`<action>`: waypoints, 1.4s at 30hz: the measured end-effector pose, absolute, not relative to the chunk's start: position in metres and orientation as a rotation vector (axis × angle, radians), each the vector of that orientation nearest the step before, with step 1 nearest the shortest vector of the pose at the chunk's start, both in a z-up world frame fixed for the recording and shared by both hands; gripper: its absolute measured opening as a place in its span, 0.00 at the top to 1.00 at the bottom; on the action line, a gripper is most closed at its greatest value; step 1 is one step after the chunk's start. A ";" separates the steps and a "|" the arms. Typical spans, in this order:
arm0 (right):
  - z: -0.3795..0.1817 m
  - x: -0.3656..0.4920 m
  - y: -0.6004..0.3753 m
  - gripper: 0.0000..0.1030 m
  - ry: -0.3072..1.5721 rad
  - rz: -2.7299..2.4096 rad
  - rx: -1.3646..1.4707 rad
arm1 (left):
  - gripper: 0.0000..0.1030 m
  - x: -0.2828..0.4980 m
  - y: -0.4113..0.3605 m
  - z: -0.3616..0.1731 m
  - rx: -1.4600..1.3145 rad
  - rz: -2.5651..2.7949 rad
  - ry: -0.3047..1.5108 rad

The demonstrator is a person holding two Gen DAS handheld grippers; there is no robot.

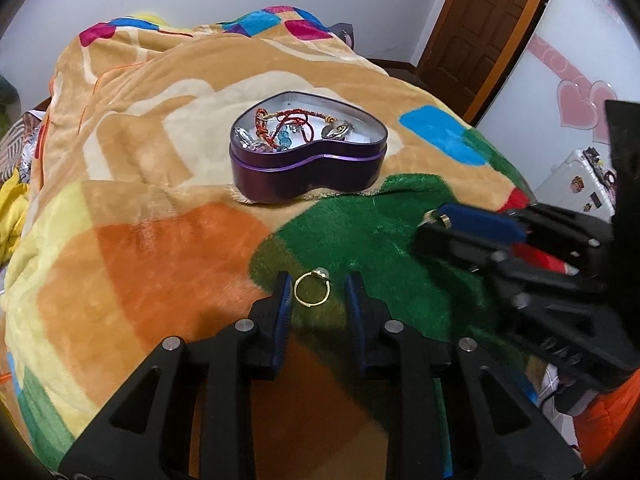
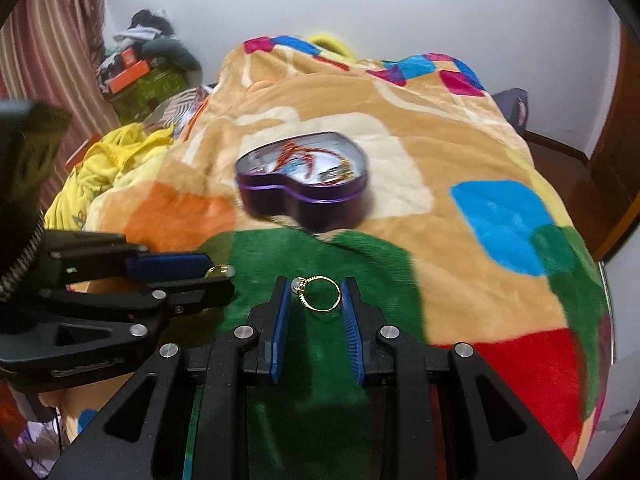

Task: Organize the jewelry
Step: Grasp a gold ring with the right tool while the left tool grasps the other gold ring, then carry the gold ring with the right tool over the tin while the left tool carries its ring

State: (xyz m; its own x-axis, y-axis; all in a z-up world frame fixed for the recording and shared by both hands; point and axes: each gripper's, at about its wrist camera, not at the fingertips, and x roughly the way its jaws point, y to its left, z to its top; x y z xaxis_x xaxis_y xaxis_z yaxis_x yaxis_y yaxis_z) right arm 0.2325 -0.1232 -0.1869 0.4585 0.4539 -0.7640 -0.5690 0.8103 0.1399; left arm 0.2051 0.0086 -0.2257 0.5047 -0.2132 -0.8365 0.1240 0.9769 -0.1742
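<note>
A purple heart-shaped tin (image 1: 308, 172) (image 2: 304, 196) stands open on the blanket, holding red cords, beads and metal pieces. My left gripper (image 1: 319, 290) is low over the green patch. A gold ring with a pale stone (image 1: 312, 290) sits between its blue pads, against the left pad, with a gap to the right pad. I cannot tell whether it rests on the blanket. My right gripper (image 2: 316, 294) is shut on a second gold ring with a small stone (image 2: 320, 294), both pads touching it. In each wrist view the other gripper (image 1: 432, 226) (image 2: 218, 276) shows close beside.
A plush multicoloured blanket (image 1: 160, 248) covers the bed. Yellow cloth (image 2: 108, 156) and stacked boxes (image 2: 136, 76) lie at the far left. A brown door (image 1: 476, 28) and a white case (image 1: 576, 184) are off the right side.
</note>
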 end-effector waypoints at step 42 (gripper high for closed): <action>-0.128 0.253 -0.113 0.77 0.721 0.630 -0.082 | 0.83 0.218 0.041 -0.132 -0.112 -0.154 0.744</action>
